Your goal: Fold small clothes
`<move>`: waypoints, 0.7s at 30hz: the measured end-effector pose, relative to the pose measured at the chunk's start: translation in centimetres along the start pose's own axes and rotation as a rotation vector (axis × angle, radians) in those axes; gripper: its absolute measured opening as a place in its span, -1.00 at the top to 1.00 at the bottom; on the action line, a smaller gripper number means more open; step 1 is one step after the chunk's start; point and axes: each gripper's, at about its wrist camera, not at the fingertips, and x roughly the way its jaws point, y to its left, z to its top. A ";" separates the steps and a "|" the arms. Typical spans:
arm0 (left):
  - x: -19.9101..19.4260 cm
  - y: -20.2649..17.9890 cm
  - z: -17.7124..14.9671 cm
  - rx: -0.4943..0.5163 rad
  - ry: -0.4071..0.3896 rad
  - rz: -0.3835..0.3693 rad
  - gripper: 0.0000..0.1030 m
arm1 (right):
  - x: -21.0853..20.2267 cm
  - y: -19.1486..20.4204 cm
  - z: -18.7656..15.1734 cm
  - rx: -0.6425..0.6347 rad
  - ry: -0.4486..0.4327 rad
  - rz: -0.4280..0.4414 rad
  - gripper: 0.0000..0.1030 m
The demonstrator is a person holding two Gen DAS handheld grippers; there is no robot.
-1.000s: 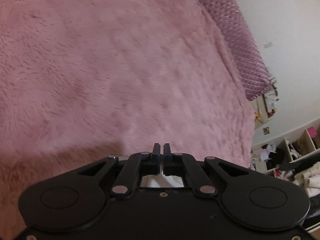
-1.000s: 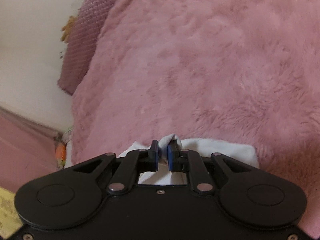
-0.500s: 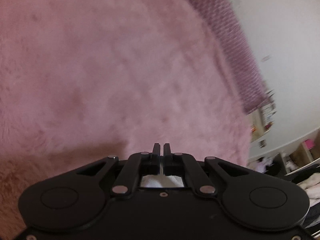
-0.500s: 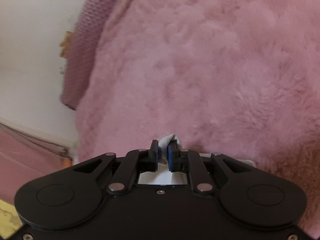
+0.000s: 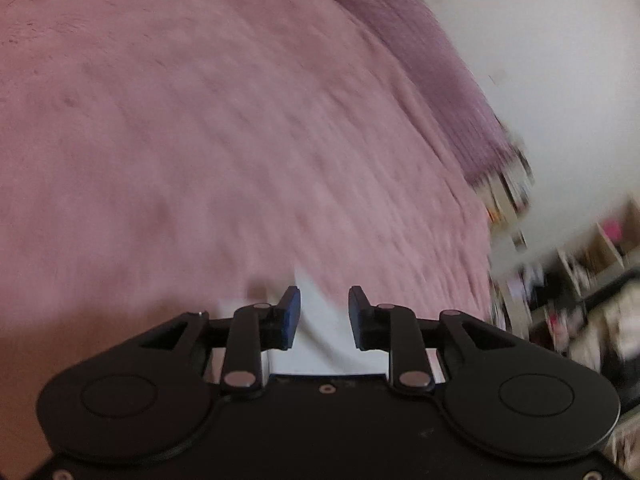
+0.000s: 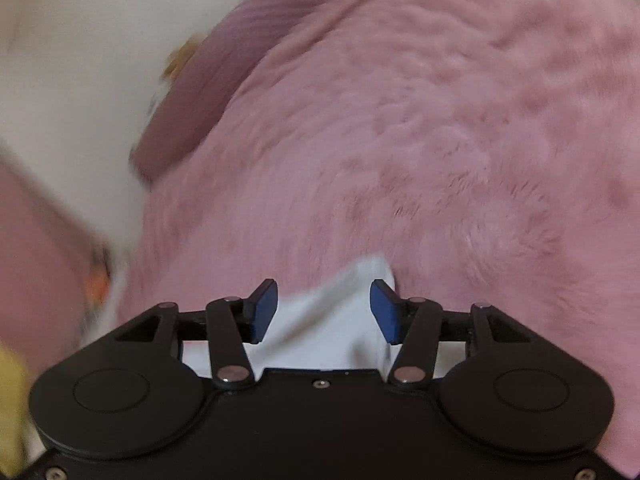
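Opening up on both sides: my left gripper (image 5: 324, 312) has just been spreading its jaws, now a moderate gap w/ blue pads (image 5: 289, 320) apart, and the white garment (image 5: 320, 340) shows between and below them, not pinched as far as I can see. My right gripper (image 6: 324, 308) has likewise just been opening, jaws a bit wider than the left pair, pads (image 6: 385, 314) clear of the cloth; the same white garment (image 6: 332, 320) lies between them, a rumpled corner poking up just past the right pad, rest of it running back under the gripper body. Garment sits on the pink fuzzy blanket (image 5: 200, 140), near the closest edge of what I see in both views; how it's folded I can't tell, mostly hidden by my own black linkages. Blanket (image 6: 460, 140) fills most of each view. Beyond it, a mauve knit pillow or throw (image 5: 420, 48) at the far edge, also in the right view (image 6: 208, 92) against a pale wall (image 6: 72, 60). Left view's right margin: cluttered shelves (image 5: 580, 272), heavily blurred, contents not readable. Both frames smeared w/ motion blur.
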 end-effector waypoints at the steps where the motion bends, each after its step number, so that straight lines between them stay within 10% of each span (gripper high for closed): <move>1: -0.8 -0.3 -1.3 0.033 0.025 -0.009 0.50 | -0.9 0.4 -1.0 -0.040 0.022 -0.002 -0.04; 10: -5.4 -1.5 -11.5 0.273 0.177 -0.032 0.47 | -5.4 1.1 -8.4 -0.194 0.183 -0.002 -0.04; 21: -2.8 -1.1 -13.1 0.382 0.242 0.085 0.41 | -3.3 2.0 -9.0 -0.231 0.235 -0.019 0.01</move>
